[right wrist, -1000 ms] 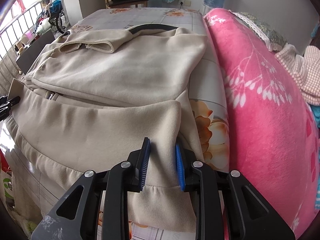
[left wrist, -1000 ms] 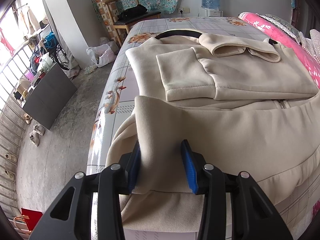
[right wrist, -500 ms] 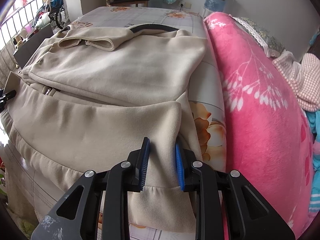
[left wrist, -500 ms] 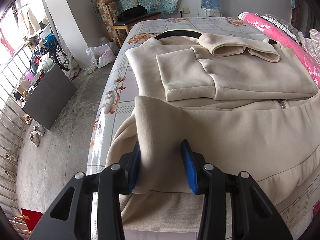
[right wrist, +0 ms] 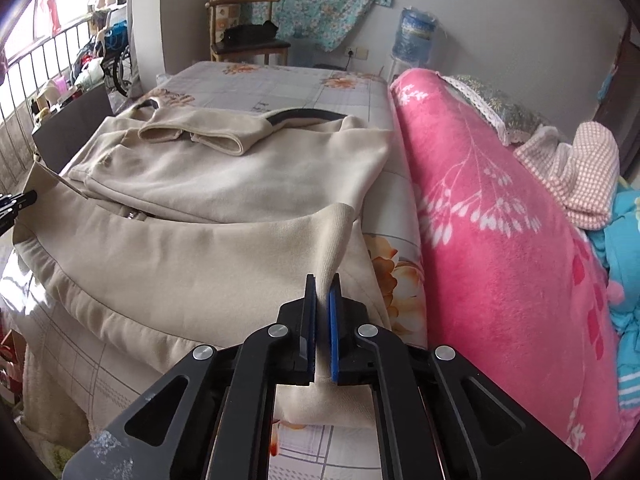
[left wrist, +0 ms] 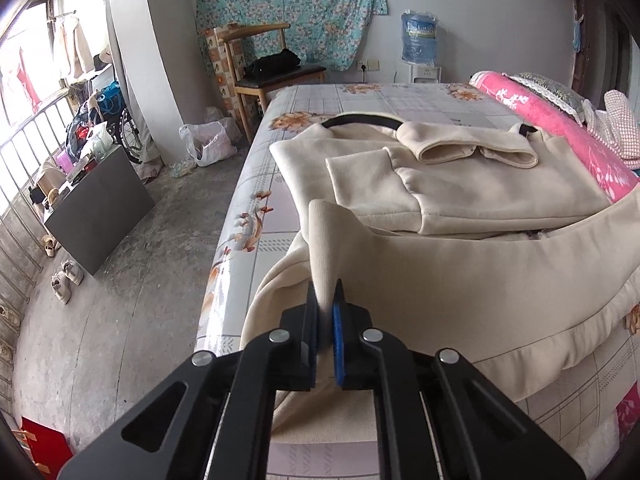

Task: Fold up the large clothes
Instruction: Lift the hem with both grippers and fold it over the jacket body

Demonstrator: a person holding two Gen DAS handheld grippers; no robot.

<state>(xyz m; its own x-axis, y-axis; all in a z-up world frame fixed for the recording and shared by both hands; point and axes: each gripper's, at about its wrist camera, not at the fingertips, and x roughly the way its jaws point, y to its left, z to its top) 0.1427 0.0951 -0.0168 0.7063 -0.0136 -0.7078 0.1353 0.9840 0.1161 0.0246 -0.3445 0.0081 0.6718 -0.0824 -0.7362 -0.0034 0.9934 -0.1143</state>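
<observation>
The left tongs are pinched tight on a raised corner of the beige jacket's ribbed hem; the right tongs are clamped likewise on the opposite hem corner. The jacket lies on the floral-sheeted bed, its sleeves folded across the body toward 12 o'clock. A pink blanket lies at 3 o'clock of the jacket in the right wrist view.

Room contents comprised a wooden chair bearing a black bag, a blue water jug, a floral wall cloth, a pink blanket, a white plastic bag, and shoes on the floor.
</observation>
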